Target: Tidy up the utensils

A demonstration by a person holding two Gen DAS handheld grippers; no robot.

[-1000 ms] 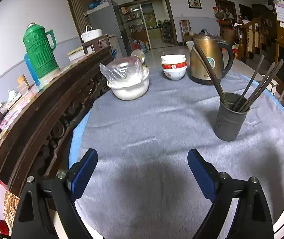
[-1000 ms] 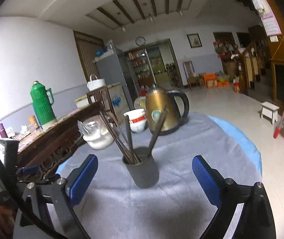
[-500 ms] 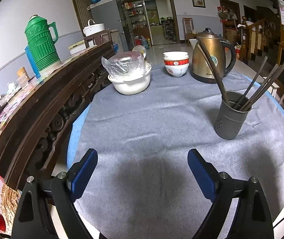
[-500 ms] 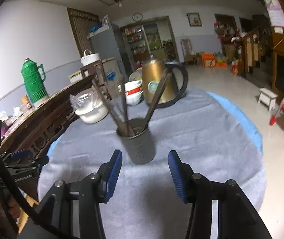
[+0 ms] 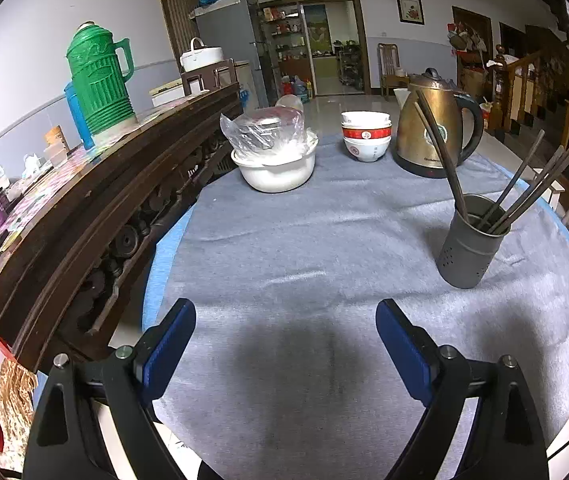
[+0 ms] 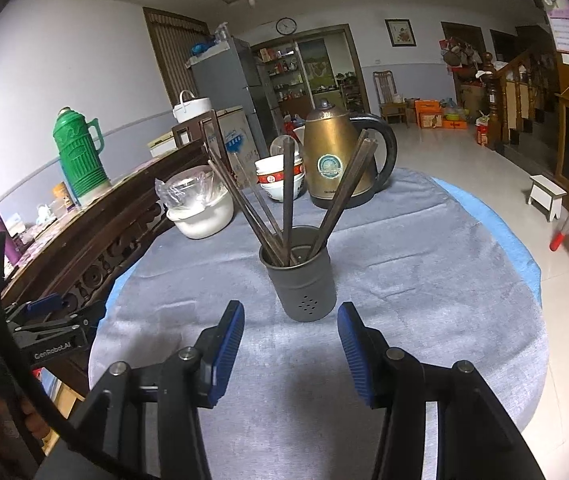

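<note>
Holder with chopsticks stands upright near the table's right edge, just ahead of the right gripper. Its jaws are half open and empty, narrower than a second ago. Left gripper is wide open, empty, over bare cloth. Step judged: approach to the holder; next, centre it, then close.
</note>
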